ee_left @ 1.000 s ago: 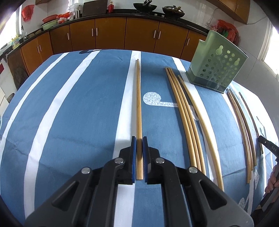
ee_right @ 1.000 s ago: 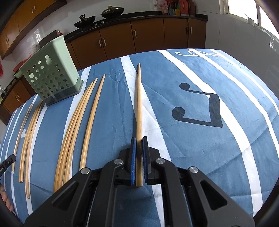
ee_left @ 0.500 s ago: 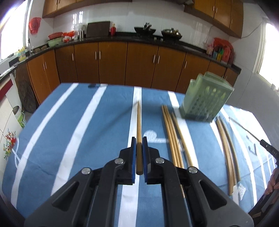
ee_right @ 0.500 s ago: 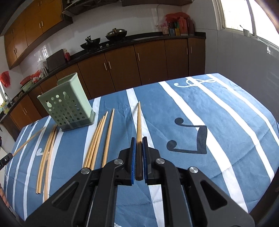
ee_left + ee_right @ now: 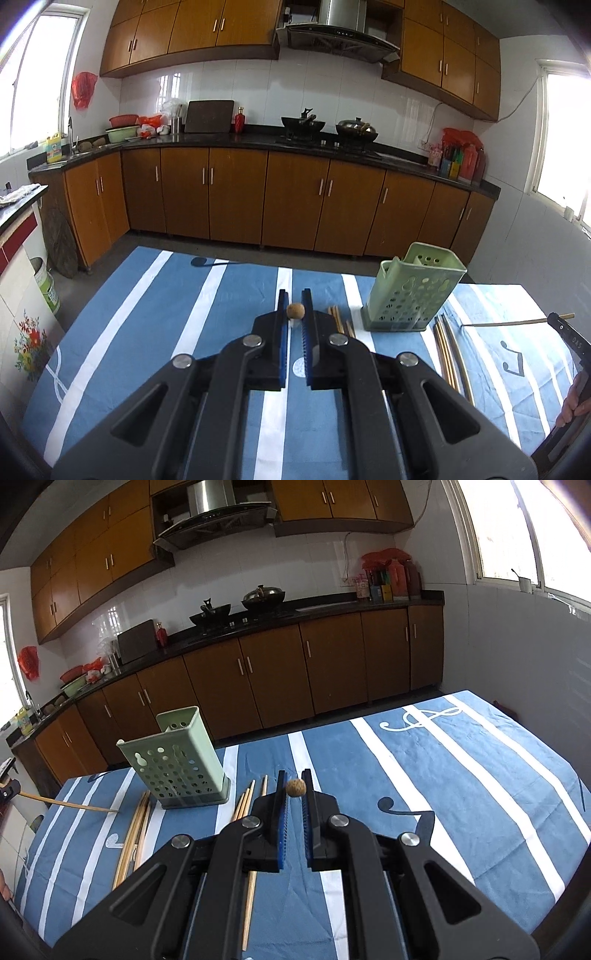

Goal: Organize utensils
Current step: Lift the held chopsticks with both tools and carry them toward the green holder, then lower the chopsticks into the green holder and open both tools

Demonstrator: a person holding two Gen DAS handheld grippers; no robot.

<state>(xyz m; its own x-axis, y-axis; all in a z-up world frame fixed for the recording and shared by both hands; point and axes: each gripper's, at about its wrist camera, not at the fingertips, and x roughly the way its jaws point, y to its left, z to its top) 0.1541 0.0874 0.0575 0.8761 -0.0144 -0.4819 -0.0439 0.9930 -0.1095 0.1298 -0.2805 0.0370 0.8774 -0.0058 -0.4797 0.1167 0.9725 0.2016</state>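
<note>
My left gripper (image 5: 295,310) is shut on a wooden chopstick (image 5: 295,311); only its round end shows between the blue pads. My right gripper (image 5: 295,788) is shut on another chopstick (image 5: 295,787), also seen end-on. Both are lifted above the blue striped tablecloth (image 5: 147,325). In the left wrist view the right gripper (image 5: 565,328) holds its chopstick (image 5: 506,324) tilted, tip near the cloth. A green perforated utensil holder (image 5: 410,291) stands on the table; it also shows in the right wrist view (image 5: 177,760). Several loose chopsticks (image 5: 133,830) lie beside it.
More chopsticks (image 5: 448,354) lie right of the holder, and others (image 5: 340,321) lie left of it. Brown kitchen cabinets (image 5: 295,199) and a dark counter with woks stand beyond the table's far edge.
Both grippers have risen from the table and tilted up, each lifting its chopstick off the cloth. The chopsticks now appear end-on instead of lying lengthwise.
</note>
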